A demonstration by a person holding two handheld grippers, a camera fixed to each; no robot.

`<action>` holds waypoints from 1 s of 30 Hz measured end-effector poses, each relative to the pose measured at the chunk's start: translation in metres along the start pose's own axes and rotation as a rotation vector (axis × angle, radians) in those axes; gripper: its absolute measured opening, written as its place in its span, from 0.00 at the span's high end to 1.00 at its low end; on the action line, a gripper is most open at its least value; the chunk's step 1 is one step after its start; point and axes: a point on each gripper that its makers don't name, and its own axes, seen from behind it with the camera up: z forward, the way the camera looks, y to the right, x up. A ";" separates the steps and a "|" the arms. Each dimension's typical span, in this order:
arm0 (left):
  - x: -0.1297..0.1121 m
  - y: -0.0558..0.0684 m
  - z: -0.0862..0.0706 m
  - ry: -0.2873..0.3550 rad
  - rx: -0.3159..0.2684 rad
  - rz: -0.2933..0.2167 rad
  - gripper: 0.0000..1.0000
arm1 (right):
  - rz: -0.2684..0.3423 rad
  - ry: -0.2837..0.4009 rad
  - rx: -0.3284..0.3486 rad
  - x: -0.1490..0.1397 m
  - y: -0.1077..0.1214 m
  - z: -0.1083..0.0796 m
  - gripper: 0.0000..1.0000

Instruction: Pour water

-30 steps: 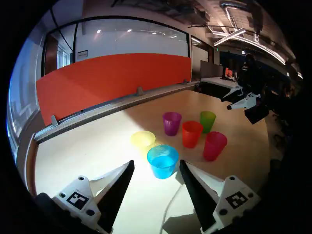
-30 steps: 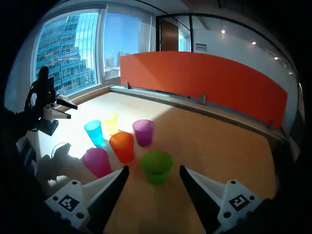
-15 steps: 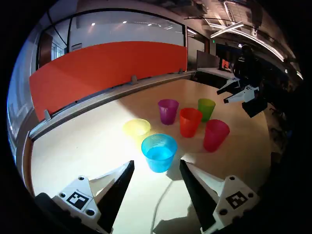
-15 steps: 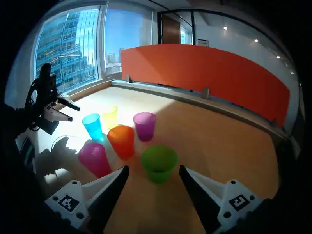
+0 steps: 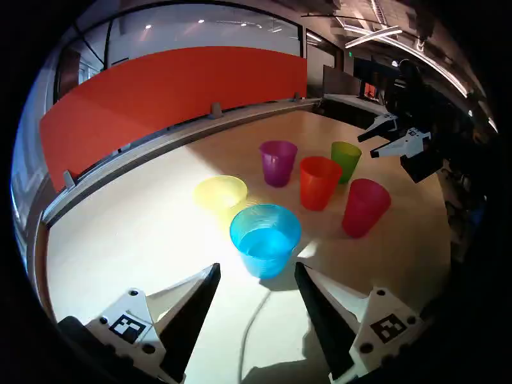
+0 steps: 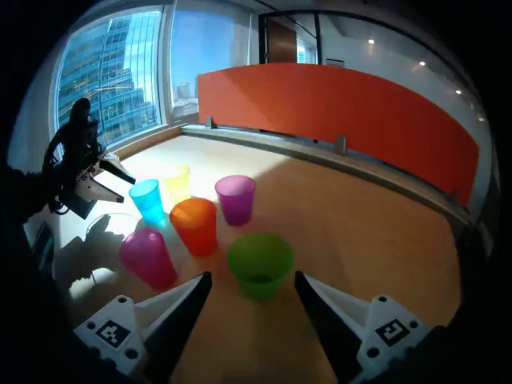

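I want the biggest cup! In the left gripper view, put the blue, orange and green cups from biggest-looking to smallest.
1. blue cup
2. orange cup
3. green cup
Blue is nearest the camera and green is farthest, so they may really be the same size.

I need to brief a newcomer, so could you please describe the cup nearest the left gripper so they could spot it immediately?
Along the orange partition runs a pale wooden table carrying a cluster of six plastic cups. At the cluster's end nearest the left gripper, beside the yellow cup, stands the only blue cup.
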 end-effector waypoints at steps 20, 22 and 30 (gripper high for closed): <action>-0.002 0.004 0.033 -0.042 -0.046 0.003 0.14 | -0.009 -0.035 0.002 -0.005 0.006 0.018 0.00; -0.002 0.005 0.036 -0.043 -0.048 0.003 0.14 | -0.010 -0.039 0.002 -0.005 0.006 0.019 0.00; 0.004 0.007 0.044 -0.041 -0.059 0.011 0.14 | -0.015 -0.049 0.008 -0.007 0.006 0.028 0.00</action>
